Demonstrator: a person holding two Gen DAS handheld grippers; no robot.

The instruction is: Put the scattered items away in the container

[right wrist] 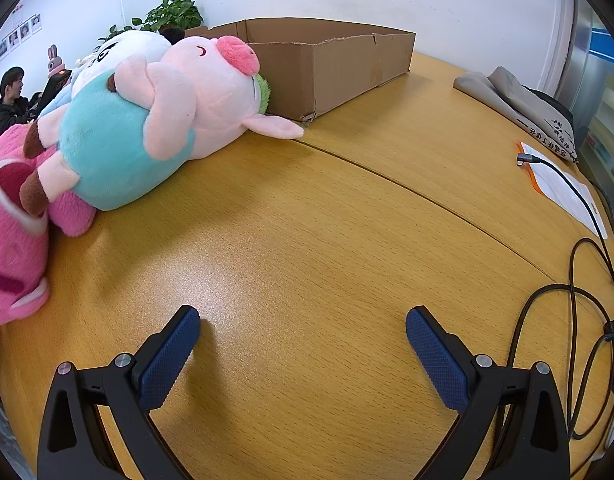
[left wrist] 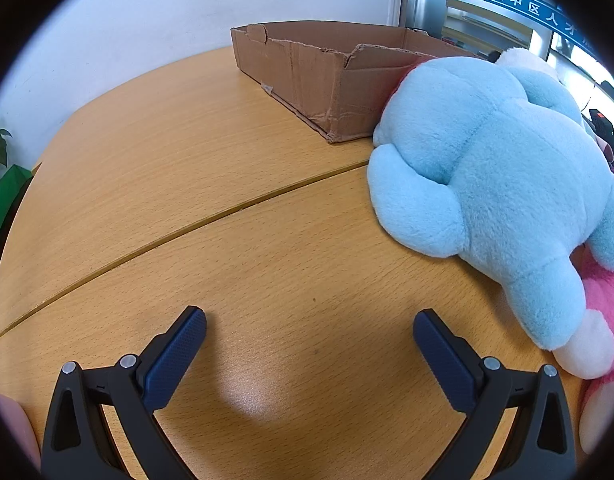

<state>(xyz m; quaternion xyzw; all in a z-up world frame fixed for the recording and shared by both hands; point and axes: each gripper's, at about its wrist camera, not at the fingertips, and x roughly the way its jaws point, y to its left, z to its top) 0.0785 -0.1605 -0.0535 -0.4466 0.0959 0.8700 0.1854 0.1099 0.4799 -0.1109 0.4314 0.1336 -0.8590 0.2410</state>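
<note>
A shallow brown cardboard box (left wrist: 307, 76) stands at the back of the wooden table; it also shows in the right wrist view (right wrist: 339, 60). A light blue plush toy (left wrist: 499, 184) lies on the table right of my left gripper (left wrist: 309, 320), which is open and empty above bare wood. A pink plush (left wrist: 603, 320) lies under and behind it. In the right wrist view a pink pig plush in a teal shirt (right wrist: 155, 120) lies against the box, with a white plush (right wrist: 123, 50) behind and a hot-pink plush (right wrist: 15, 240) at the left. My right gripper (right wrist: 303, 320) is open and empty.
The table (right wrist: 307, 220) has a seam running across it. At the right lie a folded grey cloth bag (right wrist: 519, 108), a paper sheet (right wrist: 563, 192) and black cables (right wrist: 579, 280). A potted plant (right wrist: 171, 14) stands behind the toys. A person (right wrist: 9, 100) sits far left.
</note>
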